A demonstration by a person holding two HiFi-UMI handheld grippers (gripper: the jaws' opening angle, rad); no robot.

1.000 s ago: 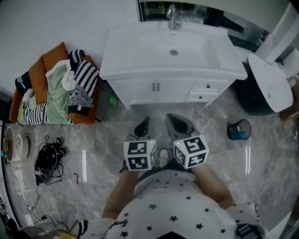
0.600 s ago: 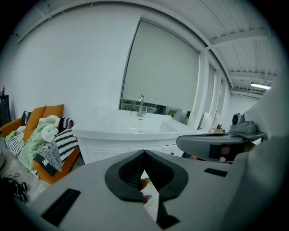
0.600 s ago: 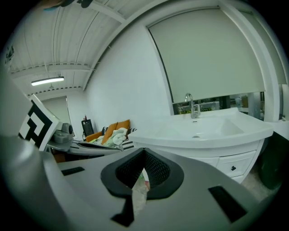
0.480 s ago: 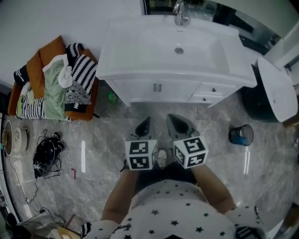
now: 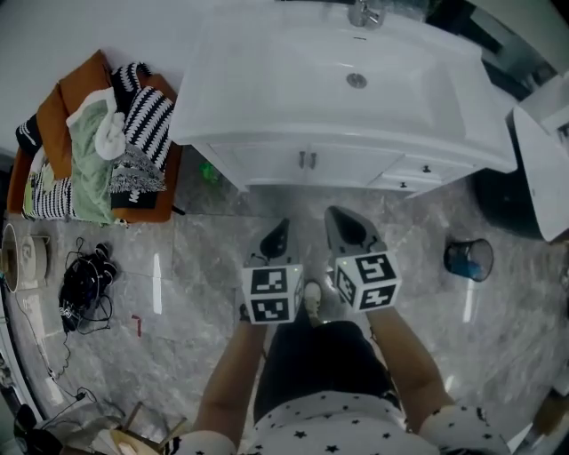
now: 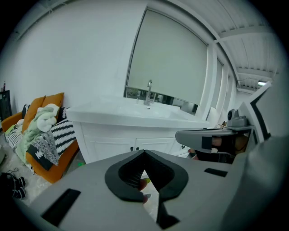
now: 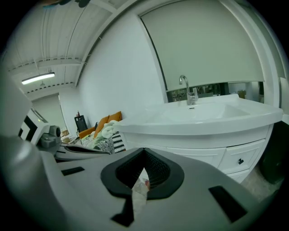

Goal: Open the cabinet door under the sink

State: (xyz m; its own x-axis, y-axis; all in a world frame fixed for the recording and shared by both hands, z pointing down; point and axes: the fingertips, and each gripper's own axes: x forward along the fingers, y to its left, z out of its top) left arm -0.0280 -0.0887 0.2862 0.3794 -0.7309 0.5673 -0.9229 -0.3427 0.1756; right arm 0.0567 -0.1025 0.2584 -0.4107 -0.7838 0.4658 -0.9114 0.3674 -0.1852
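A white sink cabinet (image 5: 302, 164) stands ahead under a white basin (image 5: 356, 80) with a chrome tap (image 5: 364, 13). Its two doors are closed, and their small knobs (image 5: 308, 160) sit side by side at the middle; in the left gripper view the knobs (image 6: 134, 148) show just above my jaws. Both grippers hang over the floor in front of the cabinet, a short way from it and touching nothing. The left gripper (image 5: 277, 233) is shut and holds nothing. The right gripper (image 5: 343, 224), beside it, is shut and holds nothing too.
Two small drawers (image 5: 425, 170) sit right of the doors. An orange seat piled with clothes (image 5: 98, 142) stands at the left, with a tangle of black cables (image 5: 84, 284) on the floor. A dark bin (image 5: 468, 259) is at the right, a white toilet (image 5: 542, 169) beyond it.
The sink cabinet has grown larger and slid up in the head view as I came nearer and lower. Both grippers stay shut, side by side.
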